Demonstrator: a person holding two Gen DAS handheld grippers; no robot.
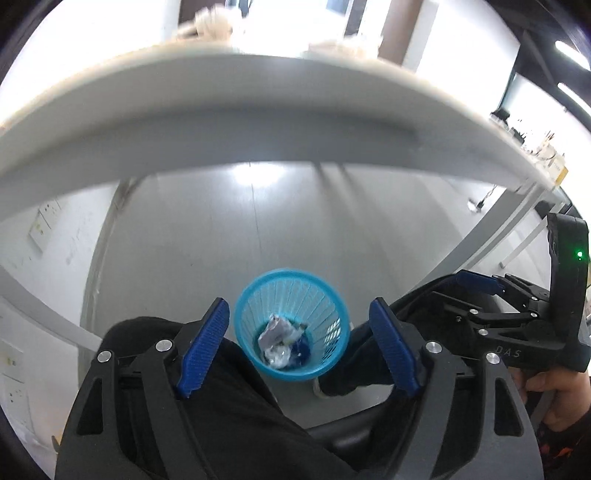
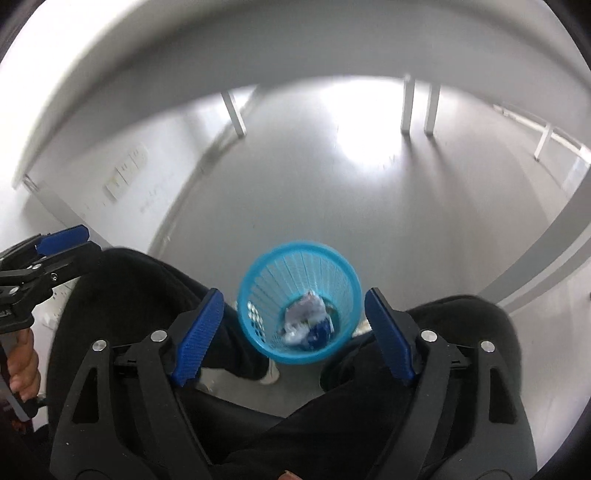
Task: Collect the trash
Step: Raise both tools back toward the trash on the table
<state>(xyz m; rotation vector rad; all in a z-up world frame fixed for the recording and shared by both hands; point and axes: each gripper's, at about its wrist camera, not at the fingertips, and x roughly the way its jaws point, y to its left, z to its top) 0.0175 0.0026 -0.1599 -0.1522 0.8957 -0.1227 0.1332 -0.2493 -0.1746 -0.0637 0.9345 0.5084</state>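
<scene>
A blue plastic mesh wastebasket (image 1: 332, 332) stands on the grey floor between the person's legs; it also shows in the right wrist view (image 2: 258, 295). Crumpled trash (image 1: 281, 341) lies at its bottom, white wrappers and something dark blue, also in the right wrist view (image 2: 306, 325). My left gripper (image 1: 301, 341) is open and empty, held high above the basket. My right gripper (image 2: 295, 332) is open and empty, also above the basket. The right gripper shows at the right of the left wrist view (image 1: 476, 281), and the left gripper shows at the left of the right wrist view (image 2: 62, 236).
A white table edge (image 1: 258, 122) curves overhead in front, with blurred pale objects (image 1: 218, 26) on top. White table legs (image 2: 408, 107) stand on the grey floor (image 2: 369, 206). The person's black-trousered legs (image 2: 140, 295) flank the basket. A wall with outlets (image 2: 125, 173) is at the left.
</scene>
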